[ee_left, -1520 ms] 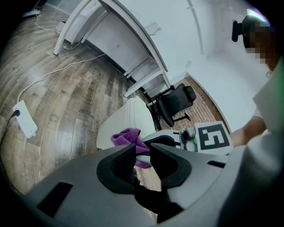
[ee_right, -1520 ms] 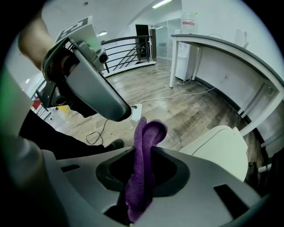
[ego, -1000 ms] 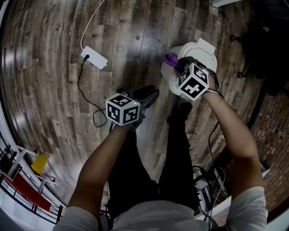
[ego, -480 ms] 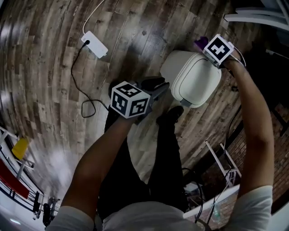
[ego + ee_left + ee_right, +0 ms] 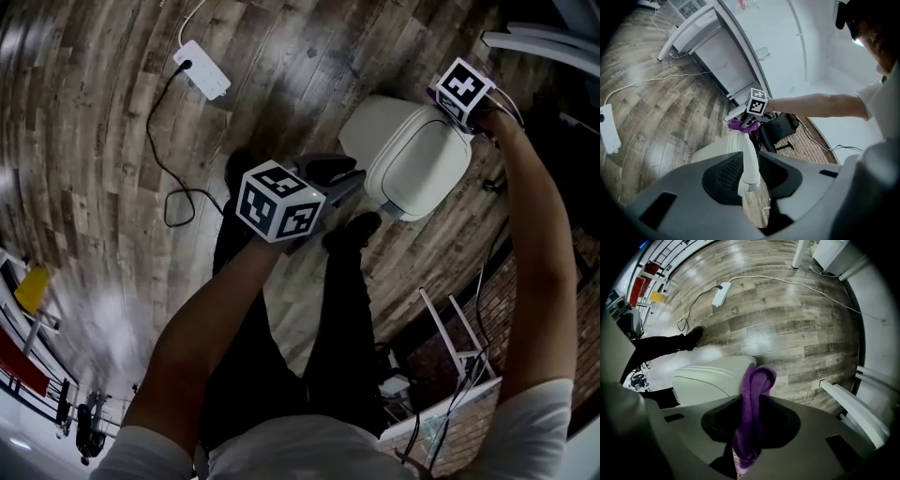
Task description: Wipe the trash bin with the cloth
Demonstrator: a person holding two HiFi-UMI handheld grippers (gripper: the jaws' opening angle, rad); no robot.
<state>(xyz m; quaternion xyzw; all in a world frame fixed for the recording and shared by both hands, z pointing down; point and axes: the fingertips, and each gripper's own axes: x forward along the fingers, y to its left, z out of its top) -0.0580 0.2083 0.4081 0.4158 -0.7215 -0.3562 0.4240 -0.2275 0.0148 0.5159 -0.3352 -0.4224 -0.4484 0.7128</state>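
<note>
Wood-plank floor (image 5: 112, 112) | left gripper (image 5: 750, 168) clamps white trash bin (image 5: 412, 164) rim | right gripper (image 5: 751, 404) clamps purple cloth (image 5: 757, 380)

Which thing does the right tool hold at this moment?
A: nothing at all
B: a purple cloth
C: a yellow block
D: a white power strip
B: in the right gripper view the right tool is closed on a folded purple cloth, close beside the white trash bin.
</note>
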